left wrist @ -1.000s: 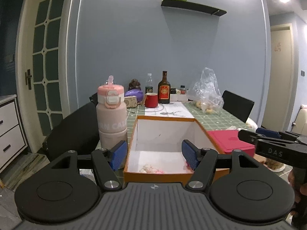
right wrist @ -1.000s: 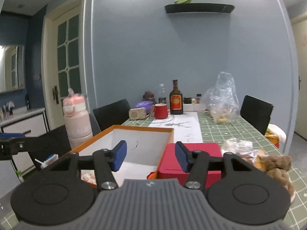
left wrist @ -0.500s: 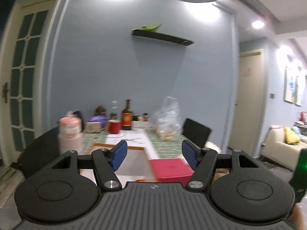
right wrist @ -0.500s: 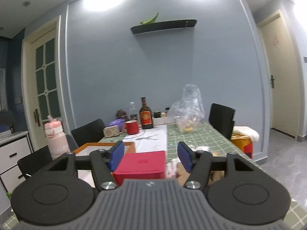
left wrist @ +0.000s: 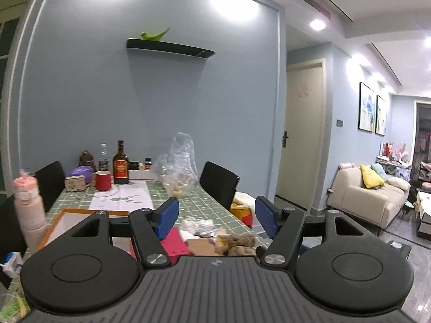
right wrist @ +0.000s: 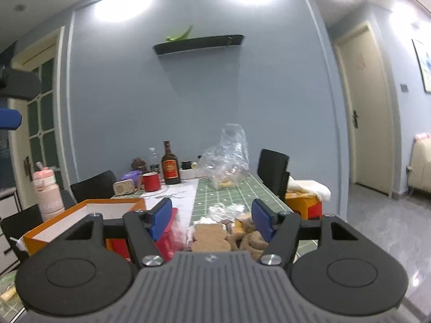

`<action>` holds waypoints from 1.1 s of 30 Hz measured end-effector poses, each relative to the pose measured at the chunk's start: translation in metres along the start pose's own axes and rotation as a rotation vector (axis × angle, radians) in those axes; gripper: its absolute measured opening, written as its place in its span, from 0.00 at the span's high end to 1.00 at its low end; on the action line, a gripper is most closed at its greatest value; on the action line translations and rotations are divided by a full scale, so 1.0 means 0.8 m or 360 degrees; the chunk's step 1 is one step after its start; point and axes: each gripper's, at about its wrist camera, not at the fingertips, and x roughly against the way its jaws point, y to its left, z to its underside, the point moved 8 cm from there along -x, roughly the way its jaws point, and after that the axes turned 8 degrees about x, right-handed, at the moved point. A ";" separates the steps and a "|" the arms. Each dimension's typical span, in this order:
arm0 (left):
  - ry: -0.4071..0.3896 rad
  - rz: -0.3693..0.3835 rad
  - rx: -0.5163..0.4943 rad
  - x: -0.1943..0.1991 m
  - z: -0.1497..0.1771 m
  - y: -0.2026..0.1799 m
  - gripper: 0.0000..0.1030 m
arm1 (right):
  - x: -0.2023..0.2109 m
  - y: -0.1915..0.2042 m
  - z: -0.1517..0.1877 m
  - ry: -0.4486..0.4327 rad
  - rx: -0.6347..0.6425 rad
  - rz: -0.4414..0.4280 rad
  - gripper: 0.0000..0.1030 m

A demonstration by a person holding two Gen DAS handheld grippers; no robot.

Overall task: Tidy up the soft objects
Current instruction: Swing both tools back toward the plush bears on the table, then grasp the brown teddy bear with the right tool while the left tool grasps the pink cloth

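Left wrist view: left gripper (left wrist: 216,218) level, jaws wide open, empty; right gripper (right wrist: 211,218) likewise, plush toys (right wrist: 249,238) just beyond.

Blue-grey wall (left wrist: 107,102), black shelf (left wrist: 169,48) — cream sofa (left wrist: 369,202); grey tiled floor (left wrist: 420,269)

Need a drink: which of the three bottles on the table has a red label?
The dark glass bottle by the red mug; the others are clear and pink.
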 end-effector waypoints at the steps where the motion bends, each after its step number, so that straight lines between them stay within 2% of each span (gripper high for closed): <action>1: 0.0007 0.0009 0.0008 -0.007 0.004 -0.005 0.25 | -0.004 -0.006 0.006 0.0018 -0.0013 0.0000 0.37; 6: 0.0100 0.0014 0.0077 -0.048 0.042 -0.015 0.25 | -0.025 -0.040 0.035 0.0108 -0.0067 0.0048 0.37; 9: 0.0152 -0.0001 0.0049 -0.072 0.074 -0.023 0.25 | -0.041 -0.069 0.054 0.0204 -0.0114 0.0091 0.37; 14: 0.0343 0.0032 0.0141 -0.131 0.129 -0.019 0.25 | -0.065 -0.123 0.085 0.0324 -0.0212 0.0207 0.37; 16: 0.0383 0.0029 0.0109 -0.152 0.148 -0.016 0.25 | -0.071 -0.139 0.096 0.0369 -0.0235 0.0236 0.37; 19: 0.0416 -0.0057 -0.0016 -0.181 0.177 -0.017 0.25 | -0.084 -0.157 0.111 0.0427 -0.0283 0.0259 0.37; 21: 0.0488 -0.0131 -0.0030 -0.202 0.200 -0.013 0.25 | -0.089 -0.164 0.118 0.0445 -0.0299 0.0262 0.37; 25: 0.0605 -0.0187 -0.0012 -0.231 0.230 -0.010 0.25 | -0.094 -0.162 0.117 0.0349 -0.0330 0.0126 0.36; 28: 0.0668 -0.0237 -0.0029 -0.249 0.244 -0.004 0.25 | -0.110 -0.158 0.116 0.0363 -0.0380 0.0032 0.31; 30: 0.0708 -0.0309 -0.0054 -0.259 0.253 0.001 0.25 | -0.124 -0.158 0.116 0.0377 -0.0413 0.0006 0.30; 33: 0.0758 -0.0358 -0.0071 -0.273 0.262 0.008 0.25 | -0.149 -0.151 0.115 0.0399 -0.0418 -0.0046 0.28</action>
